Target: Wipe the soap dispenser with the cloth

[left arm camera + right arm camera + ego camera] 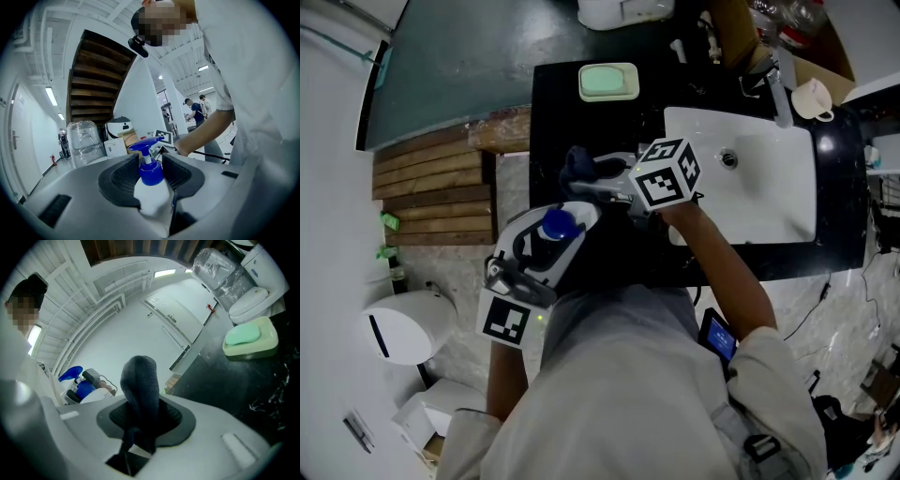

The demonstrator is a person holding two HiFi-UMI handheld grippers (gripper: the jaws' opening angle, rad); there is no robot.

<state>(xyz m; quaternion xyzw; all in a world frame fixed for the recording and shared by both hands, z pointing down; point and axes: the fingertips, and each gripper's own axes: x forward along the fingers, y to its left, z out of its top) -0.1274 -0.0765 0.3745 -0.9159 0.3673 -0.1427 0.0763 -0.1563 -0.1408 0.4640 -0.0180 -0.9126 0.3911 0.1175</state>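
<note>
The black tabletop (553, 112) and its white sink (769, 197) lie below. Both tools seem raised over the tabletop's left front corner, likely so that every side of the bottle can be reached. The left tool (151, 174) clamps the dispenser (152, 201) by its white body with the blue pump (149, 145) upward, steadying it for wiping. Just beside it, the right tool (140, 418) pinches the dark cloth (139, 378), and a bunched fold stands proud of the tips as a wiping pad.

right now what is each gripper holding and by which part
Left gripper: the soap dispenser, jaws on its white shoulder and blue collar. Right gripper: the dark cloth, pinched at its bunched end.
</note>
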